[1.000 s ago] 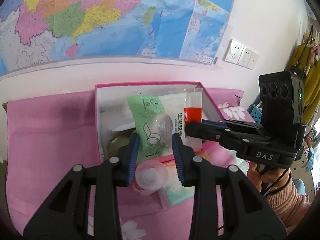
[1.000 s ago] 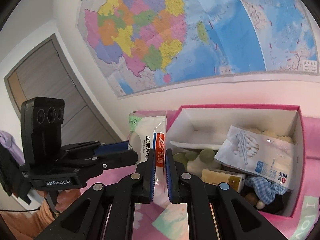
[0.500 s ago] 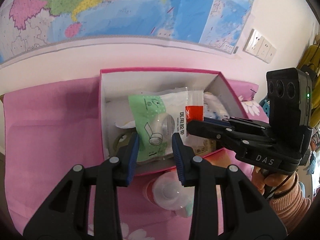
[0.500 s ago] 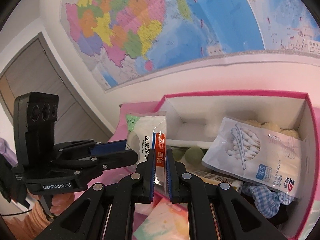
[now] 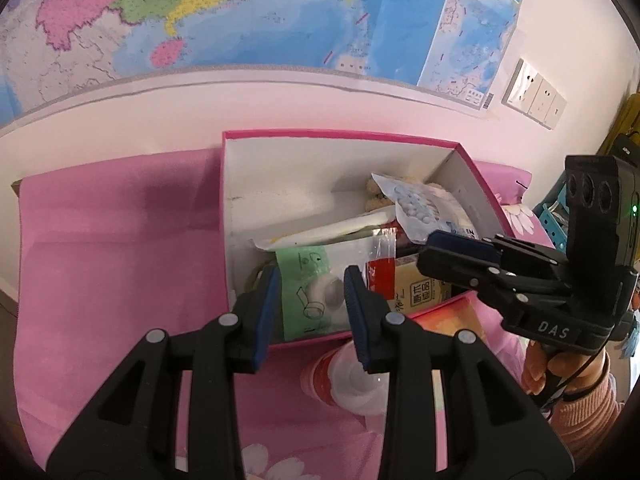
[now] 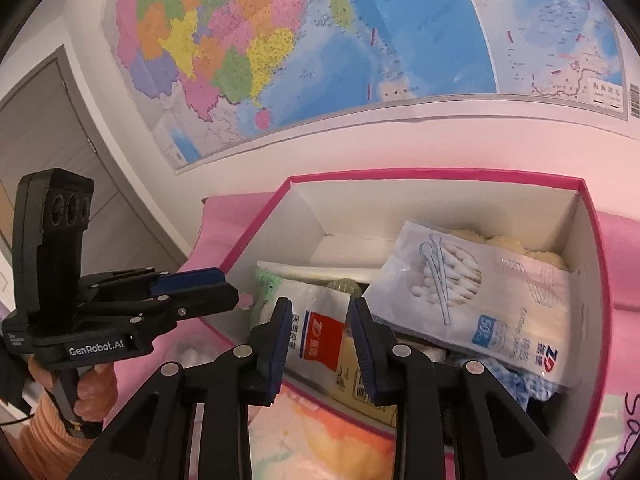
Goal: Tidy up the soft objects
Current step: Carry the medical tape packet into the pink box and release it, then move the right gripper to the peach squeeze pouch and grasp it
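Note:
A clear packet of medical tape (image 5: 312,268), green at one end and red-labelled at the other, lies at the front of the pink box (image 5: 340,134). My left gripper (image 5: 310,292) is shut on its green end. My right gripper (image 6: 320,320) has its jaws opening; the red-labelled end of the packet (image 6: 322,338) sits between the pads, which stand clear of it. The right gripper (image 5: 436,242) also shows side-on at the right of the left wrist view. The left gripper (image 6: 222,282) likewise shows at the left of the right wrist view.
Inside the box (image 6: 440,172) lie a bag of cotton swabs (image 6: 480,292), a yellow carton (image 5: 420,292), beige plush (image 6: 504,240) and blue checked cloth (image 6: 532,380). A red-labelled bottle (image 5: 348,380) lies on the pink cloth (image 5: 120,240) in front. A map-covered wall stands close behind.
Both grippers came down and carried the packet from above the box's front edge into the box. The right jaws, shut on its red end before, have parted.

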`<state>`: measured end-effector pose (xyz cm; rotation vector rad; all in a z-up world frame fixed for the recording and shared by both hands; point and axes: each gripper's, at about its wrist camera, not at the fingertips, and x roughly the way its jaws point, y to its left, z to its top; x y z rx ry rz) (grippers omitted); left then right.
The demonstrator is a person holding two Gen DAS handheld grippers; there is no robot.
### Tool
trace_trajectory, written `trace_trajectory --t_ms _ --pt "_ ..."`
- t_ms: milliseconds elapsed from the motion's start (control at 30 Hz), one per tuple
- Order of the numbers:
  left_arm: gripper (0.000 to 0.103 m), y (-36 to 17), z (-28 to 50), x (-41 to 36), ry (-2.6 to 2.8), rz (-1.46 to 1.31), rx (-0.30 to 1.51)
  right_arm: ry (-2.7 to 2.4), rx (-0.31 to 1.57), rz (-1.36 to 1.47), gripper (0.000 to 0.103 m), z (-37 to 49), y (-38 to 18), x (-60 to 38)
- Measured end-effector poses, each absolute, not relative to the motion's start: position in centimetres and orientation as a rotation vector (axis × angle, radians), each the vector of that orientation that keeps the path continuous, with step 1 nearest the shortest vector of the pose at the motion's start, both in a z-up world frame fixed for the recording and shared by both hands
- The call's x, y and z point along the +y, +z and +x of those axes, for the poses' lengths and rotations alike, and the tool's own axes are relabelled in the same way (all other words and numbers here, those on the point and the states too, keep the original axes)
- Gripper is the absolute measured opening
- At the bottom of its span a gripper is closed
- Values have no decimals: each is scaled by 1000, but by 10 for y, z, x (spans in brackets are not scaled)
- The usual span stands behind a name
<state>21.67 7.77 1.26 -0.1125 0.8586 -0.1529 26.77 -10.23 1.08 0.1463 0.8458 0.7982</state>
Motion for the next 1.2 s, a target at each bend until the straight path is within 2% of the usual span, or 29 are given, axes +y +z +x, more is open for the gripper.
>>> trace_trajectory --t_ms 200,400,600,867,1200 --pt "36 27 194 86 -122 -129 783 824 826 162 31 253 19 -115" --pt "37 40 151 88 -152 -131 716 887 815 201 36 228 29 -136" --pt "39 30 103 73 -232 -94 727 977 842 226 42 193 35 -160" --pt "39 -12 59 40 -357 -72 853 1043 932 197 47 136 19 -185" --pt "39 -67 27 15 -427 -95 1027 1059 1170 158 49 80 -41 -191"
